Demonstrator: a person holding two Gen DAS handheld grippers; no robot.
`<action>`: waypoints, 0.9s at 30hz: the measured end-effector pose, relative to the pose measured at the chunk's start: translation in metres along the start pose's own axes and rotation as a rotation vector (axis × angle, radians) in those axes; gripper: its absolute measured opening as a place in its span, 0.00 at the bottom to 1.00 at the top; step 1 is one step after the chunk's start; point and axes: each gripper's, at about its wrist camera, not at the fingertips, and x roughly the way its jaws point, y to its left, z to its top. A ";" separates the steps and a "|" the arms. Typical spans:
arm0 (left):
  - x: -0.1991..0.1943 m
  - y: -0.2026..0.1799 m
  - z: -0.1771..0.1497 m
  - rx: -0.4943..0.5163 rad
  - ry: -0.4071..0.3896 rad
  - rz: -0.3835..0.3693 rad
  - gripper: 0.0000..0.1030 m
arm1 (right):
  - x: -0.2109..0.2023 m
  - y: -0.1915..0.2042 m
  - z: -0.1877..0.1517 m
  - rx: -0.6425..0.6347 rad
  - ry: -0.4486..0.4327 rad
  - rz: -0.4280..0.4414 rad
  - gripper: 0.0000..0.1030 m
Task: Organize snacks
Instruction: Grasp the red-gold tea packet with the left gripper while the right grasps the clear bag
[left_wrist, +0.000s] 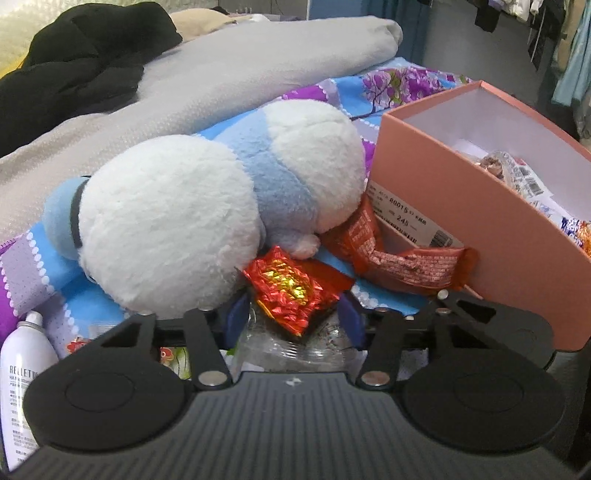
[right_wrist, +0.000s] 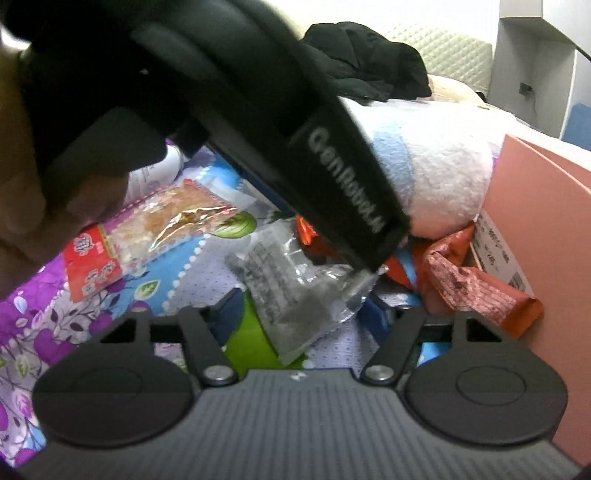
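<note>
My left gripper (left_wrist: 293, 314) has its jaws set wide with a crinkled red foil packet (left_wrist: 291, 291) lying between the blue pads; whether the pads actually touch the foil I cannot tell, and a clear plastic wrapper (left_wrist: 295, 347) sits under it. My right gripper (right_wrist: 301, 314) also has its jaws wide, nothing held; a clear grey-printed pouch (right_wrist: 291, 295) lies between them on the bed, and the left gripper's body crosses above this view, its tip over the pouch's far end. Just beyond the left jaws, an orange-red bar wrapper (left_wrist: 402, 262) leans against the outer wall of the pink box (left_wrist: 461, 206), touching it. A white-and-blue plush toy (left_wrist: 207, 218) lies just beside the foil packet, pressing on the bar wrapper's near end. Inside the box several packets (left_wrist: 517, 173) are visible, so some sorting appears done. Left to do, by my judgement: foil packet, bar wrapper, grey pouch, and a red-cornered clear snack bag (right_wrist: 147, 236) further left on the floral bedsheet (right_wrist: 44, 314). A white spray bottle (left_wrist: 22, 376) stands at the far left; not a snack.
</note>
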 end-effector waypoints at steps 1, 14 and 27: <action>-0.003 0.002 0.000 -0.022 -0.005 -0.015 0.51 | -0.001 -0.001 0.000 0.002 -0.001 -0.003 0.61; -0.060 -0.013 -0.027 -0.173 -0.093 -0.020 0.50 | -0.048 0.012 -0.018 -0.019 0.035 0.054 0.54; -0.146 -0.052 -0.113 -0.383 -0.161 0.104 0.50 | -0.130 0.018 -0.058 0.001 0.085 0.109 0.53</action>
